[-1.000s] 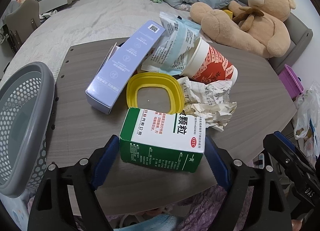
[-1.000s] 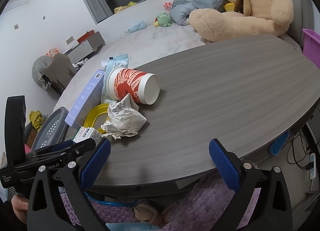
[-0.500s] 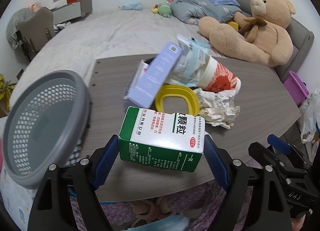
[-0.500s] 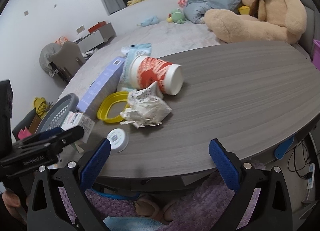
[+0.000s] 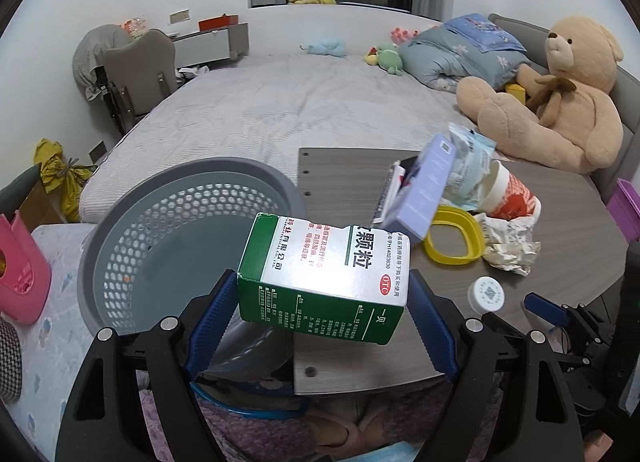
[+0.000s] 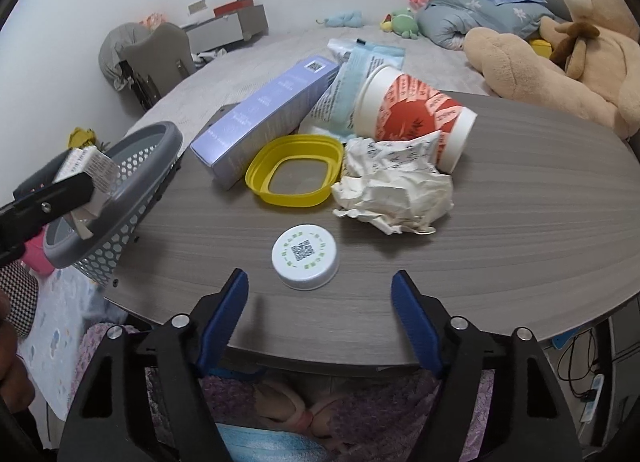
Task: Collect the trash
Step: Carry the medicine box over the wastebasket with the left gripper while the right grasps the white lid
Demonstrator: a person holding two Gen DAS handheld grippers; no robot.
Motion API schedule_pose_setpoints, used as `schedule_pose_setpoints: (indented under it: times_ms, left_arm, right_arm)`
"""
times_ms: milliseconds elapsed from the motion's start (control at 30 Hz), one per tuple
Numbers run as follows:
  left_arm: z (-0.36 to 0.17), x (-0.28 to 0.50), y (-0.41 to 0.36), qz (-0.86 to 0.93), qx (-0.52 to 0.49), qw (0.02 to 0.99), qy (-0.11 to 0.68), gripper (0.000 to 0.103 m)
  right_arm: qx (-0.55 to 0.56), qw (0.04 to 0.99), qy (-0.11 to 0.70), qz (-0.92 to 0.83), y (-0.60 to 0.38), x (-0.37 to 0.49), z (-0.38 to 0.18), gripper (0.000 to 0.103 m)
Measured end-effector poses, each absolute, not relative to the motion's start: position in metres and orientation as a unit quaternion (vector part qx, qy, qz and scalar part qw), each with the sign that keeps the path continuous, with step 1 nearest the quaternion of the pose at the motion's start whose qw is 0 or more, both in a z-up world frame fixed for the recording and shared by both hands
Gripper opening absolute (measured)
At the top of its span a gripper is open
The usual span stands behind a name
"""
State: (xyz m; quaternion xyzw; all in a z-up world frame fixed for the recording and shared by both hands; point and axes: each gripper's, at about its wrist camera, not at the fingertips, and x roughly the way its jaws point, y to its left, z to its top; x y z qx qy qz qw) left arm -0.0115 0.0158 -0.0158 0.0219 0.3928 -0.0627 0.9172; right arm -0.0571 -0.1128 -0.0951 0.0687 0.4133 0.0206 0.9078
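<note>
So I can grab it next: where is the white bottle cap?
In the right wrist view the white bottle cap lies on the table, just ahead of the right gripper, below the yellow ring.

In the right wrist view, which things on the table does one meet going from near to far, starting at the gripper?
Right gripper → white cap → crumpled paper → paper cup, lying on its side → teddy bear beyond the table.

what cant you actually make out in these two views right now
- Left wrist view: the near part of the gray basket floor, hidden behind the green medicine box in the left hand-held gripper.
- Right wrist view: the paper cup mouth, covered by crumpled paper.
- Both views: the blue packet print, too small.
</note>
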Motion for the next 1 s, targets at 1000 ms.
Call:
schedule_pose_setpoints:
  times_ms: [1000]
  left_arm:
    - [-0.022,0.028,0.119,0.040,-0.006,0.916,0.399,0.080]
  right_arm:
    - [0.033,0.910,0.382,0.157,-0.003,0.016,-0.037,0.038]
